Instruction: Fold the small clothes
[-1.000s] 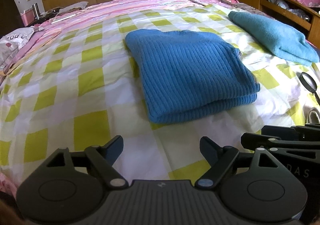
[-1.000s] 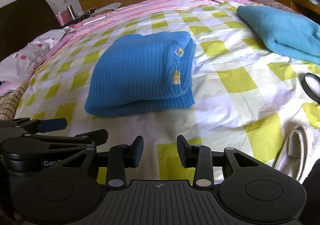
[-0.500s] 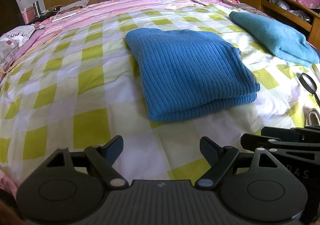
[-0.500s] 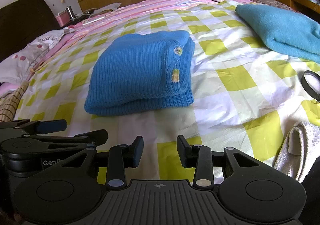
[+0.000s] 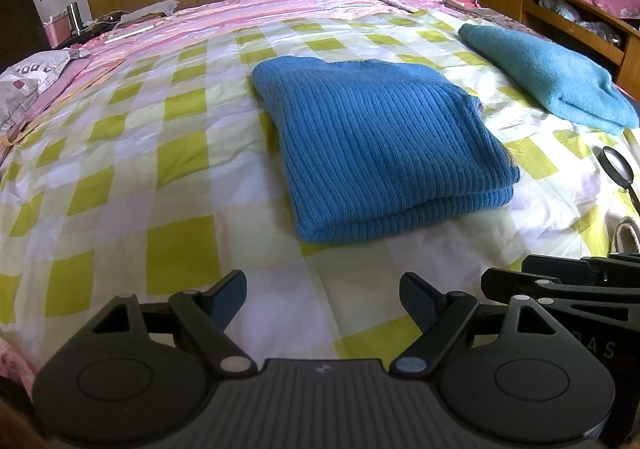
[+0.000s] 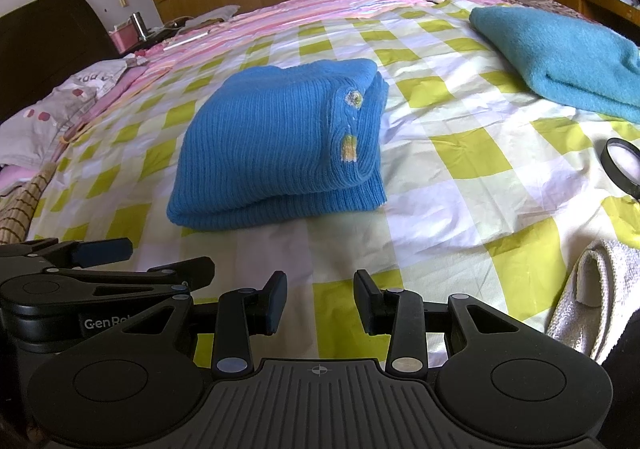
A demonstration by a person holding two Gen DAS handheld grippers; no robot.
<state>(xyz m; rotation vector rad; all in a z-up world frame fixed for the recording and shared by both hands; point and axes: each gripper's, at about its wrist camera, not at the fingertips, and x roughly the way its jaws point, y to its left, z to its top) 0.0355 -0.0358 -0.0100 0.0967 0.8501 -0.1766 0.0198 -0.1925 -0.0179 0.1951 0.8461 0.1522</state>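
A blue ribbed knit sweater lies folded in a neat rectangle on the yellow-and-white checked bedsheet. It also shows in the right wrist view, with small yellow embroidered patches on its right fold. My left gripper is open and empty, held short of the sweater's near edge. My right gripper is open and empty, also short of the sweater. Each gripper shows at the edge of the other's view.
A folded teal garment lies at the far right of the bed. A magnifying glass and a white cloth lie near the right. Pillows sit at the left, a wooden shelf stands right.
Both grippers have drifted slightly; the sweater sits a little differently in view. Both stay open and empty, and the sweater has not moved.
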